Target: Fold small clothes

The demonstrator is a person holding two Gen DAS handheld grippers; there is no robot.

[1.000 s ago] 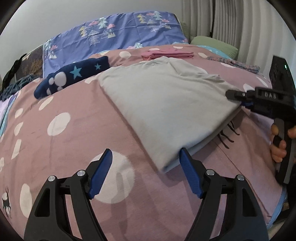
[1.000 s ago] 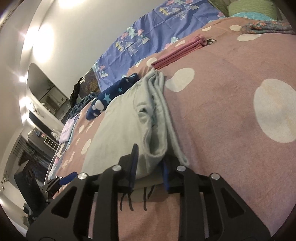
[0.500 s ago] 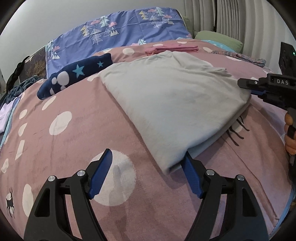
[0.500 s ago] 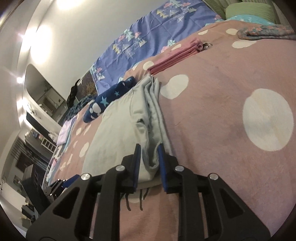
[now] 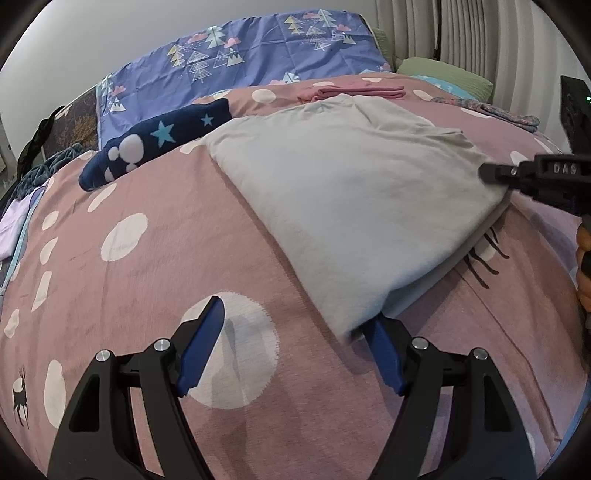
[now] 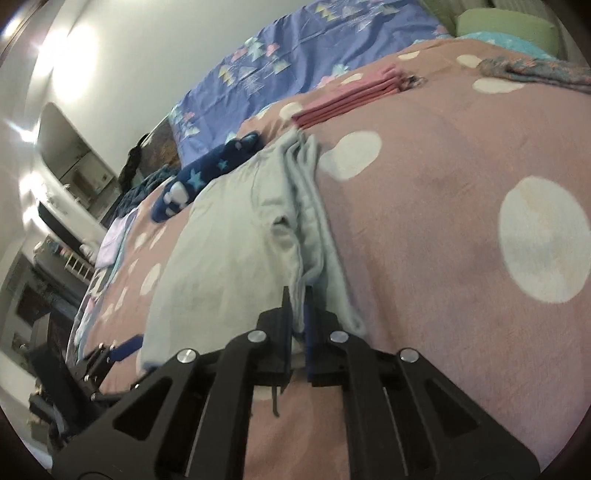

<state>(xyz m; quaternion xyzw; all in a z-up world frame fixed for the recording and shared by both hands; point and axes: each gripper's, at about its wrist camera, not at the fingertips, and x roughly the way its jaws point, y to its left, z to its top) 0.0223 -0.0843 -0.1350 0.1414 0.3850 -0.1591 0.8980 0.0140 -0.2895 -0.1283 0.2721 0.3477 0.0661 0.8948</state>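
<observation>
A bed [image 5: 155, 266] filled most of the room, its cover dusty pink with large white dots and a small dark deer printed near one edge. Along the far side a blue sheet [image 5: 258, 62] with little trees and clouds ran against a plain pale wall [image 5: 110, 33]. A green pillow [image 5: 447, 74] lay at the head, below a ribbed, padded headboard [image 5: 480, 33]. Off to the side, bright lamp glare spread over the white wall [image 6: 74, 62], and beneath it stood a rounded white alcove [image 6: 74, 162] and dim shelves [image 6: 55, 254], too blurred to read.
</observation>
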